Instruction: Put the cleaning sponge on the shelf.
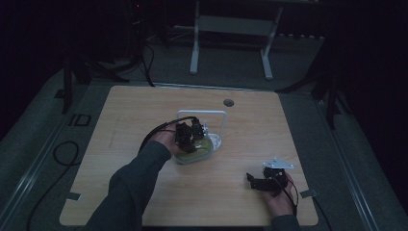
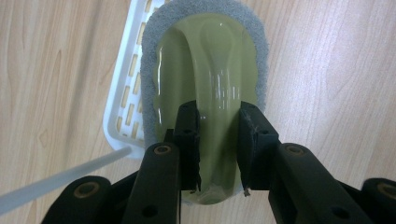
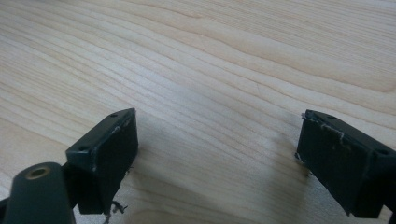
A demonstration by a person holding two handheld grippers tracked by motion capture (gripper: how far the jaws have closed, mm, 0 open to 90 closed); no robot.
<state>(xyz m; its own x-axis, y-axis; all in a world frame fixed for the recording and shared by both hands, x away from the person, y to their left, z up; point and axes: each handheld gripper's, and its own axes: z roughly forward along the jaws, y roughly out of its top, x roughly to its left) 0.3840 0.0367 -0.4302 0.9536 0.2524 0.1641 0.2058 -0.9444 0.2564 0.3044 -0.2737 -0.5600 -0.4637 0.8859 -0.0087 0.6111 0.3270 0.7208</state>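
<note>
A scrubbing brush with a glossy green handle [image 2: 217,93] and a grey pad around its rim lies partly over a white slotted tray [image 2: 122,88]. My left gripper [image 2: 218,154] is shut on the handle's narrow ridge, one jaw on each side. In the high view my left gripper [image 1: 188,134] sits over the green brush [image 1: 201,151] at the table's middle, beside a white wire frame [image 1: 202,113]. My right gripper [image 3: 215,161] is open over bare wood, nothing between its jaws. From above, my right gripper [image 1: 260,182] rests near the table's front right.
The wooden table [image 1: 144,110] has a round cable hole [image 1: 228,102] at the back. A thin white rod [image 2: 60,179] crosses the lower left of the left gripper view. A white desk frame [image 1: 231,33] stands on the floor beyond the table.
</note>
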